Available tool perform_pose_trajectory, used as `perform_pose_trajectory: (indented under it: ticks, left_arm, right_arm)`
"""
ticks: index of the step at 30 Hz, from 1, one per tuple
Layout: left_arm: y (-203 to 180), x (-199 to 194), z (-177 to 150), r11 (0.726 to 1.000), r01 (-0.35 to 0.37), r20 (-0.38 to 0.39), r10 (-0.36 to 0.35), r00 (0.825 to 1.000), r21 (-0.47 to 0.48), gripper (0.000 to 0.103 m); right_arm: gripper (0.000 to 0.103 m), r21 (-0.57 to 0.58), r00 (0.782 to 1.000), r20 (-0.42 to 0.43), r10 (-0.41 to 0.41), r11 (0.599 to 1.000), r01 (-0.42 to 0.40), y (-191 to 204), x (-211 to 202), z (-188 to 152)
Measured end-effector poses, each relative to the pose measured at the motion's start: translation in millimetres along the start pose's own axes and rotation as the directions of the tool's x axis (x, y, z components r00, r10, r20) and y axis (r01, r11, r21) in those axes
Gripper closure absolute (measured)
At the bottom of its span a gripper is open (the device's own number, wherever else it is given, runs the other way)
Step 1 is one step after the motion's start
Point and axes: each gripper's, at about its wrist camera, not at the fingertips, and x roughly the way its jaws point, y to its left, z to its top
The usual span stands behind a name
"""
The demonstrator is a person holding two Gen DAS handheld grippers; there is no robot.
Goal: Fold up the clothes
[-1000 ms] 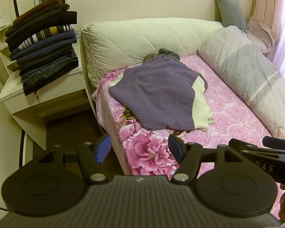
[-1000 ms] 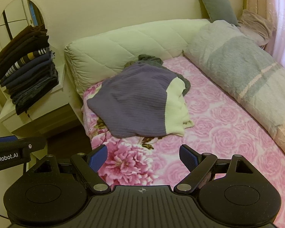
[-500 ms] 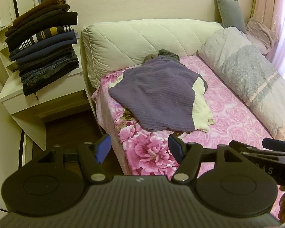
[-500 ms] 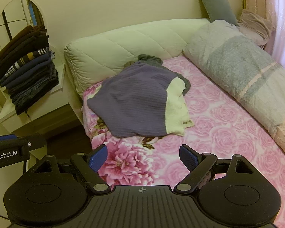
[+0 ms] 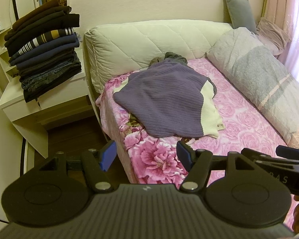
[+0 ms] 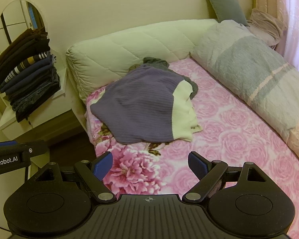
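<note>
My left gripper and right gripper hover spread, empty; ribbed purple-and-cream sweater lies rumpled on rose-patterned blanket; folded stack beside.

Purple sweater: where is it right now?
In both wrist views the purple sweater lies unfolded on the pink floral bedspread, at the bed's left side, just below the cream quilted headboard cushion, covering a grey garment.

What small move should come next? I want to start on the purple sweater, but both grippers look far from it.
Probably bring both grippers forward over the bed toward the purple sweater. The left gripper and right gripper are open and empty, short of its near hem. It lies unfolded on the pink floral blanket, over a grey garment, so nothing can be folded until it is reached.
</note>
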Motion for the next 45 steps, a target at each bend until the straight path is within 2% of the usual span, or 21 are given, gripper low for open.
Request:
perform_pose_trajectory:
  ticks: [18, 28, 37, 45]
  left_arm:
    - [-2.5, 0.0, -0.9, 1.0, -0.002, 0.001, 0.002, 1.0, 0.007, 0.04]
    - [7.0, 16.6, 0.0, 1.0, -0.004, -0.046, 0.005, 0.999, 0.016, 0.04]
    - [27.2, 55.1, 11.8, 0.998, 0.058, -0.12, -0.059, 0.991, -0.016, 0.04]
    - [57.7, 122.1, 37.8, 0.993, 0.09, -0.213, -0.103, 0.971, -0.073, 0.04]
  right_arm:
    - [0.017, 0.018, 1.0, 0.004, 0.0, 1.0, 0.0, -3.4, -0.3, 0.0]
    - [0.017, 0.036, 0.999, -0.027, -0.016, 0.999, 0.017, -1.7, 10.3, 0.1]
    - [0.017, 0.058, 0.997, -0.065, -0.038, 0.997, 0.042, 3.2, 35.5, 8.5]
    - [0.017, 0.073, 0.991, -0.123, -0.059, 0.995, 0.068, 11.1, 91.4, 26.7]
